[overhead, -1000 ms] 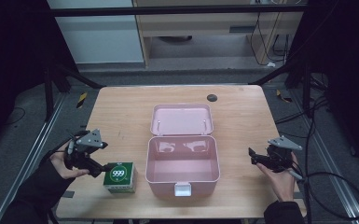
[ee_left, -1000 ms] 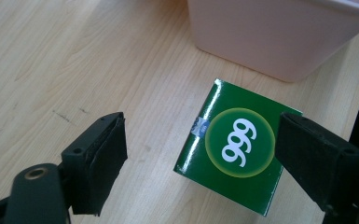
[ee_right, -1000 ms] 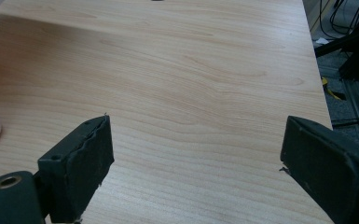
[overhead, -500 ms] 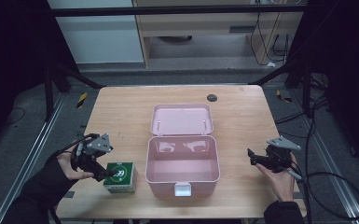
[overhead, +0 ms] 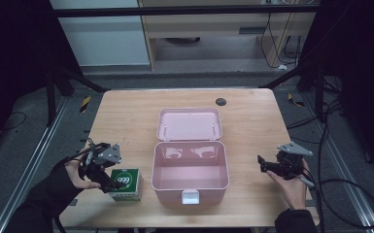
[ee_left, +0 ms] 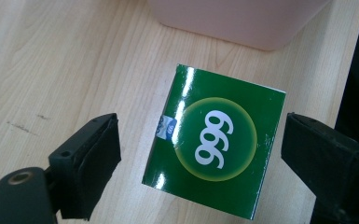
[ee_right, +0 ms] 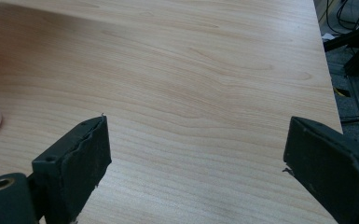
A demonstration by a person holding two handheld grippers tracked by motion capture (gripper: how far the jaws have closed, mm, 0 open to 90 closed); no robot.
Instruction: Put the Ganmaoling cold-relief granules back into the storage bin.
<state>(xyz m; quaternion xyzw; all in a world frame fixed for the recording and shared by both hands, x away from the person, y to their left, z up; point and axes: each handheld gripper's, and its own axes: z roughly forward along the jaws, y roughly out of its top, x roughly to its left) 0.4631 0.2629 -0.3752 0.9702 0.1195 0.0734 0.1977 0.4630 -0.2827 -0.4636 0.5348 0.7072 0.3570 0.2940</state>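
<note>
Having just been opening, the left gripper [ee_left: 200, 154] is spread wide around the untouched green box [ee_left: 214, 163] near the wooden table's [overhead: 252, 111] front-left corner; the right gripper [ee_right: 196, 163] is held wide open, empty.

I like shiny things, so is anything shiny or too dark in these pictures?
Left gripper view: the green box shows white streaks of glare on its glossy top, and its print reads sharp. High view: the floor around the table sinks into dark. Right gripper view: even light on the wood, the near jaws soft.

Left gripper [ee_left: 200, 154] neared green box [ee_left: 214, 163]; jaws opening.
</note>
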